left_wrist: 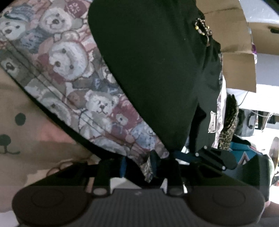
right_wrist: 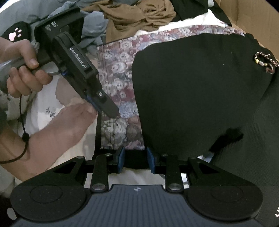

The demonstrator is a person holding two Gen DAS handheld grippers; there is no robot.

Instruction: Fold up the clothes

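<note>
Right gripper (right_wrist: 135, 159): blue pads narrowed onto the near hem of the black garment (right_wrist: 191, 90), fabric bunched between them. Left gripper (right_wrist: 111, 111), held in the person's left hand (right_wrist: 26, 66), pinches the edge of the teddy-bear print cloth (right_wrist: 118, 69) beneath that garment. Brown garment (right_wrist: 139, 15) heaped behind, cardboard box (right_wrist: 252, 19) at right. Beaded charm (right_wrist: 265, 61) on the black garment's right edge.

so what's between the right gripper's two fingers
A black garment edge sits between the right gripper fingers, seen in the right wrist view.
</note>
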